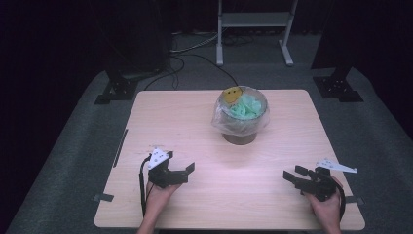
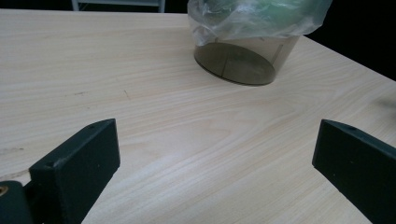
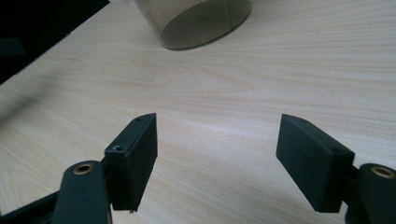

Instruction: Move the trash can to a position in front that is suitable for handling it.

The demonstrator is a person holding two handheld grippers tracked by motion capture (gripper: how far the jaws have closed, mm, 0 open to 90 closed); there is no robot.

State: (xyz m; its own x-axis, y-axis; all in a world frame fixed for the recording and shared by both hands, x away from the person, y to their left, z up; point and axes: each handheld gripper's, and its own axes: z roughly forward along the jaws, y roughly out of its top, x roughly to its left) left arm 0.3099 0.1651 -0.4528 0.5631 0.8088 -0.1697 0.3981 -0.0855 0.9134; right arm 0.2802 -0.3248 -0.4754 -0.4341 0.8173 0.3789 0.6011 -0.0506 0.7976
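Left gripper (image 1: 187,171) at table's (image 1: 160,117) 7 o'clock, right gripper (image 1: 291,175) at 5 o'clock; both jaws wide apart, holding nothing. Lined bin (image 1: 240,117) at 12 o'clock, bare wood between.

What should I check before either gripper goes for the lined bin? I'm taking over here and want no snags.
1. Left gripper open, nothing between jaws: ok.
2. Right gripper open, nothing between jaws: ok.
3. Bin upright on the table: ok.
4. Plastic bag folded over the bin's rim: ok.
5. Bare table between both grippers and bin: ok.
6. Bag loose enough to lift out: cannot tell.
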